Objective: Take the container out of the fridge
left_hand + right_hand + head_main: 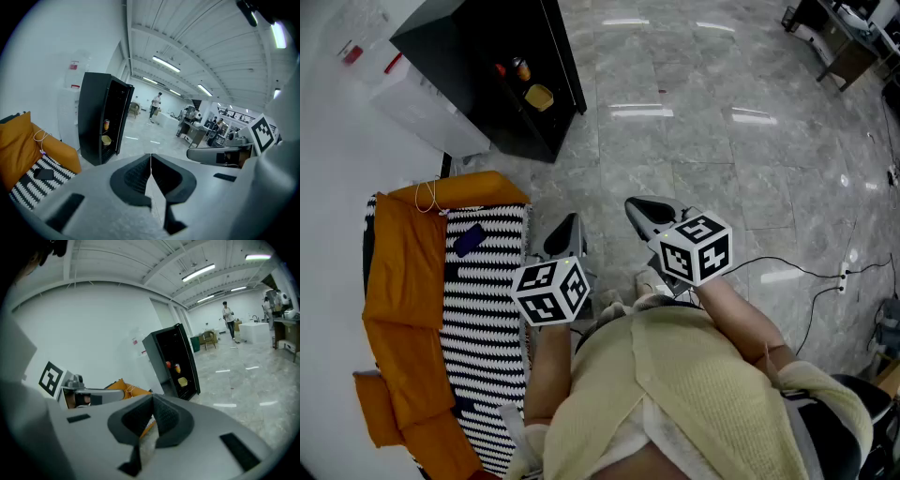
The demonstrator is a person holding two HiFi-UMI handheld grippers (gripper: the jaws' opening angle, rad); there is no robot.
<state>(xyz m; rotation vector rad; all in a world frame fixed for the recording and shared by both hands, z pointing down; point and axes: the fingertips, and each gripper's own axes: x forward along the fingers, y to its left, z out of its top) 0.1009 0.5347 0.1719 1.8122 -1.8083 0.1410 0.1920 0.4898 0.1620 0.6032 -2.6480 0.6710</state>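
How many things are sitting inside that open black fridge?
3: a yellow container on the lower shelf; above it, a red item beside an orange bottle-like item. The fridge is dark inside and may hide more.

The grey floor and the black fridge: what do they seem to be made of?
The glossy grey floor looks like polished stone or ceramic tile: marbled veins, grid joints, mirrored ceiling lights. The tall black fridge looks like smooth painted metal or plastic; I cannot tell which.

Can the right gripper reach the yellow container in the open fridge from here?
Probably not yet: the fridge is open and nothing blocks the yellow container, but bare floor separates it from the right gripper.
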